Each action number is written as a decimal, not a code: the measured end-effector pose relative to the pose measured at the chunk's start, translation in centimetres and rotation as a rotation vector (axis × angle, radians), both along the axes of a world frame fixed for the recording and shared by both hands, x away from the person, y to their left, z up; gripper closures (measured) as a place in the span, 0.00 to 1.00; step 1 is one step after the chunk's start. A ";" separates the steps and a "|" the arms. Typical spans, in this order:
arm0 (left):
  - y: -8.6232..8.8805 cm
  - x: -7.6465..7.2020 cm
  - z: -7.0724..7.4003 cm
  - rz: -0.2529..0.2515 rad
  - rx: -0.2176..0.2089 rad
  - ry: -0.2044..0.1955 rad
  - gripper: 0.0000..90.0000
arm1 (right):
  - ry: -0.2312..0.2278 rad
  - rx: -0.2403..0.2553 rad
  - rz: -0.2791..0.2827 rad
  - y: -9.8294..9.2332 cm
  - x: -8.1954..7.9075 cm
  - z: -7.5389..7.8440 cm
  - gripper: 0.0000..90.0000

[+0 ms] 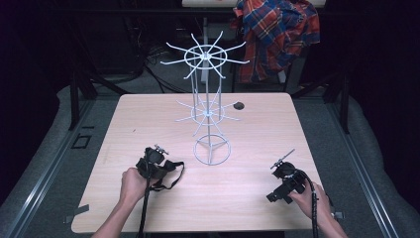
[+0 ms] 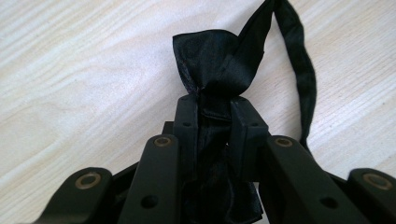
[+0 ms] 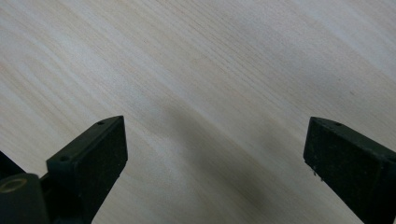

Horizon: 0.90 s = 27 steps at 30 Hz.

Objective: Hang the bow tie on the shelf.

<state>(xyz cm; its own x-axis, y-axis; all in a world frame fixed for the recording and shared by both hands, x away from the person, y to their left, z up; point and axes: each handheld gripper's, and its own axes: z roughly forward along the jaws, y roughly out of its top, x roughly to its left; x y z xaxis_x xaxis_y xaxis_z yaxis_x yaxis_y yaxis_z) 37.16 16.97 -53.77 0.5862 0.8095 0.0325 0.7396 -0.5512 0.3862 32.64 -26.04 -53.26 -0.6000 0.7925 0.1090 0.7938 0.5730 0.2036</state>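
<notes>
Left claw (image 2: 212,109) pinches the black bow tie (image 2: 217,58) on the surface (image 1: 148,119) (likely bound for the rack (image 1: 207,106)); right claw (image 3: 215,149) rests wide, idle.

Black left gripper (image 2: 212,114) with brass-ringed screws, black trailing cable, bare forearms

— How many claws are out on the counter (image 1: 148,218)?
— Two: the left claw (image 2: 214,108) and the right claw (image 3: 215,149).
— And the black bow tie (image 2: 217,60)?
— One, pinched in the left claw, with one strap (image 2: 301,70) trailing off beside it.
— Racks?
— One white wire rack (image 1: 208,106), beyond both claws, carrying two rings of hooks.
— Clothing?
— One plaid shirt (image 1: 275,34), far behind the rack.
</notes>
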 end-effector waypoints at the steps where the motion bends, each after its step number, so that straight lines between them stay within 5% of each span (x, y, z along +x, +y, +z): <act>1: 0.0 0.0 0.1 0.002 0.000 -0.007 0.83 | -0.007 0.007 -0.005 0.0 0.0 0.0 0.07; 4: -0.1 -0.1 0.4 -0.003 0.005 -0.024 0.83 | -0.029 0.015 -0.032 0.1 -0.2 -0.3 0.07; 14: 0.2 -0.4 1.2 -0.005 0.003 -0.051 0.83 | 0.000 -0.028 0.016 0.0 0.0 0.1 0.07; 15: 0.3 -0.4 1.3 -0.003 0.001 -0.055 0.83 | -0.050 0.043 -0.060 0.3 -0.4 -0.6 0.07; 16: 0.3 -0.4 1.4 -0.002 0.001 -0.058 0.83 | -0.022 0.005 -0.020 0.1 -0.2 -0.2 0.07; 27: 0.7 -0.5 2.1 0.007 -0.008 -0.095 0.83 | 0.000 -0.026 0.016 0.0 0.1 0.0 0.07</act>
<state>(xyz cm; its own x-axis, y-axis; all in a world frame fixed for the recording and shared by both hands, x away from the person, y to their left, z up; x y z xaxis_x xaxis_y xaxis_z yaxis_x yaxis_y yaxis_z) 36.63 17.69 -51.65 0.5749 0.8142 0.0811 0.7032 -0.5423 0.4597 32.70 -26.07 -53.26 -0.6125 0.7855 0.0886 0.7846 0.5905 0.1886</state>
